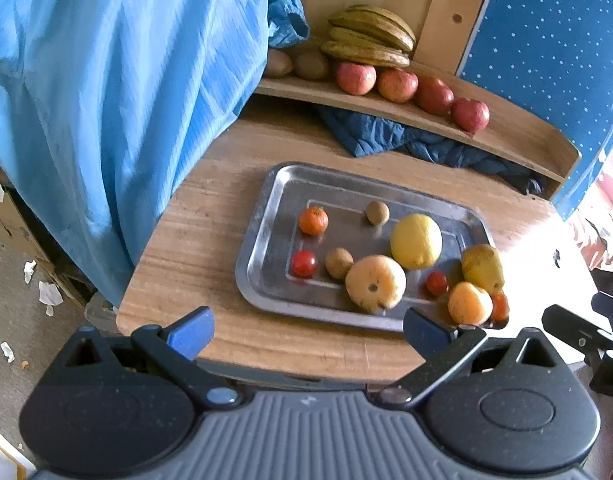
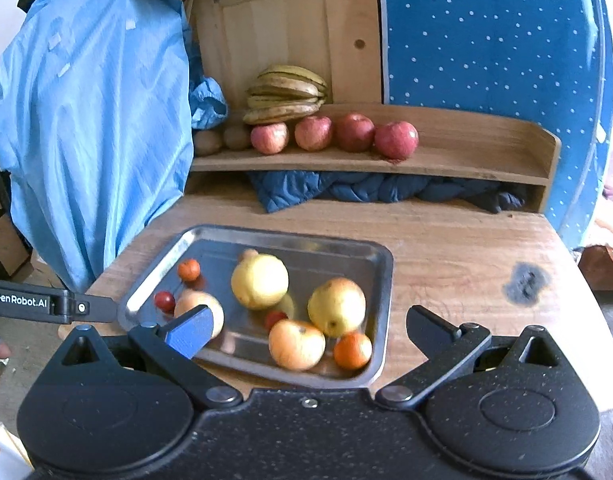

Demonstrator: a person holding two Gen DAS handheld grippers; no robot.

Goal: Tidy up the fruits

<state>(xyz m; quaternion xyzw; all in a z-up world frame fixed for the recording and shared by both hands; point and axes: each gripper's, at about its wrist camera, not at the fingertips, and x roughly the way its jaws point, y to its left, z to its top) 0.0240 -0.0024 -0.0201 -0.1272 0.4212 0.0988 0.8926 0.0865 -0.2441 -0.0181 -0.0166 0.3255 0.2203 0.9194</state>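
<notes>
Both jaws wide open, empty: left gripper (image 1: 308, 330), right gripper (image 2: 306, 330). Shelf (image 2: 466, 160), left to right: two kiwis (image 2: 208, 140), banana bunch (image 2: 284, 94), four apples (image 2: 312, 132). Tray (image 1: 262, 240) on table (image 1: 194, 232): ten mixed fruits.

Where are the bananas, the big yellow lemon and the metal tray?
bananas (image 2: 284, 94): right wrist view, middle of the bunch on the shelf.
big yellow lemon (image 1: 416, 241): left wrist view, centre of its rind.
metal tray (image 1: 266, 216): left wrist view, bare left rim.
</notes>
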